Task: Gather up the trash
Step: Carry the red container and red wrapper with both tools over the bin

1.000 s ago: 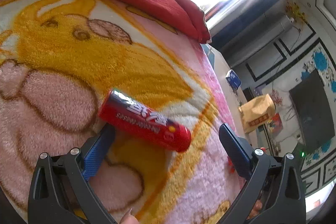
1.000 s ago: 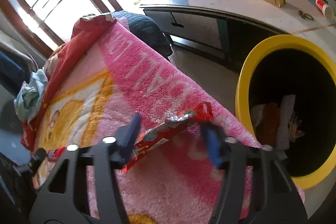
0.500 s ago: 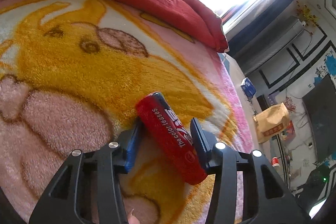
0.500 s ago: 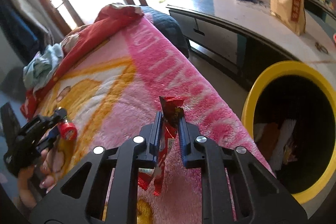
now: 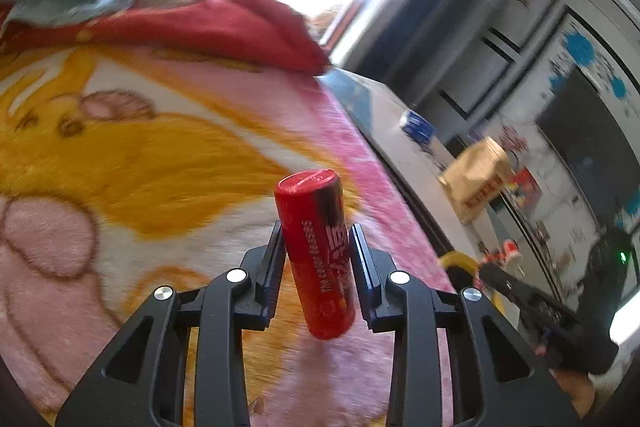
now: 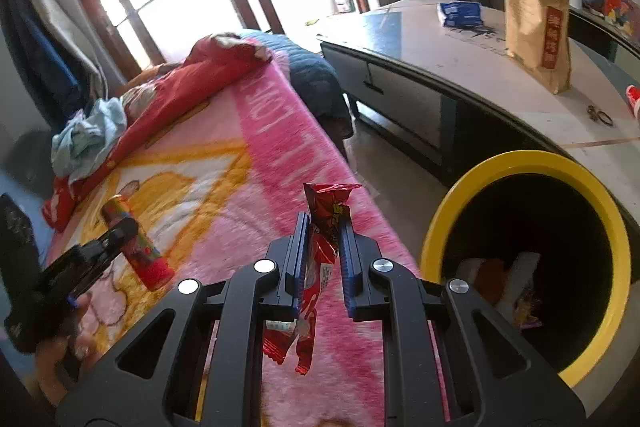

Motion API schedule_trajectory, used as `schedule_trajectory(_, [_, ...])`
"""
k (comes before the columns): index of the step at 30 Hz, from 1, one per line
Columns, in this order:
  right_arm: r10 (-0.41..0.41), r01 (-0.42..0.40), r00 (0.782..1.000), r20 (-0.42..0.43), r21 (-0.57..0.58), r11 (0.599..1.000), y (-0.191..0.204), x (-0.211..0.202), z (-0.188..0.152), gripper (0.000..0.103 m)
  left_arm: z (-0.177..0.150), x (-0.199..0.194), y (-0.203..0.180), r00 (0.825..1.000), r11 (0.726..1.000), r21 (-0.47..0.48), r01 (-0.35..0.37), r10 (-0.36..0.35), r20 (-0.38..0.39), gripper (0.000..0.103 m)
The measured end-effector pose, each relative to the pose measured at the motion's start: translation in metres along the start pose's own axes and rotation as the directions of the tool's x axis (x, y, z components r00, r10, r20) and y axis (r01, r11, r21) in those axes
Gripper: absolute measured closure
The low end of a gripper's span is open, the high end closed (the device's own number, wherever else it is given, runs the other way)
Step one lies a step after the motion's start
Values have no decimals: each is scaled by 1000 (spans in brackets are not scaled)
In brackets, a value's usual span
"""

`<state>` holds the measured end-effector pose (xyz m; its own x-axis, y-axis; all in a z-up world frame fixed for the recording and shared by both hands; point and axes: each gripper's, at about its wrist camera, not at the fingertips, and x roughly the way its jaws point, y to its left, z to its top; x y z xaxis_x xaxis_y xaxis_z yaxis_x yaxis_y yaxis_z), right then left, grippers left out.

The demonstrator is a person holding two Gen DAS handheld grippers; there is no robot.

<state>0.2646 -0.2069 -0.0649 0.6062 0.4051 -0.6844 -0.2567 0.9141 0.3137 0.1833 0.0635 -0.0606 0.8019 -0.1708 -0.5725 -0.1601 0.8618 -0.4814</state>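
Note:
A red cylindrical snack tube [image 5: 320, 247] stands nearly upright between the pads of my left gripper [image 5: 316, 231], lifted off the pink cartoon blanket [image 5: 120, 167]. The jaws are closing and the pads press its sides. The right wrist view shows the same tube [image 6: 138, 247] at the left, held by the left gripper [image 6: 116, 231] in a hand. My right gripper [image 6: 324, 223] is shut on a red snack wrapper [image 6: 326, 211], which sticks up above the pads and hangs crumpled below them. A black bin with a yellow rim [image 6: 520, 159] stands to the right, with trash inside.
A long white desk [image 6: 460, 67] behind the bin carries a brown paper bag [image 6: 536, 31] and a blue packet [image 6: 460, 13]. A red quilt [image 6: 192, 87] and a light blue cloth [image 6: 88, 135] lie at the bed's far end by the window.
My left gripper closed on the tube lying on the blanket and raised it upright. The right gripper closed on the wrapper and lifted it off the bed edge.

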Motion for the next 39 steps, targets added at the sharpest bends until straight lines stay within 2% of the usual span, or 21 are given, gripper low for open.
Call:
schedule_trajectory(6, [-29, 28, 999, 35, 41, 999, -22, -14, 7, 93, -14, -5, -37, 998, 993, 100, 69, -68, -17, 73])
schedule_trajectory(19, [-115, 103, 987, 109, 112, 988, -71, -42, 16, 93, -33, 5, -93, 986, 960, 231, 159, -144, -77, 73])
schedule_trajectory(28, [-175, 154, 975, 134, 150, 977, -103, -57, 14, 93, -46, 15, -127, 975, 927, 309, 214, -186, -120, 73])
schedule_trajectory(39, [-225, 192, 965, 138, 217, 957, -142, -66, 10, 93, -67, 33, -171, 957, 873, 397, 282, -227, -180, 73])
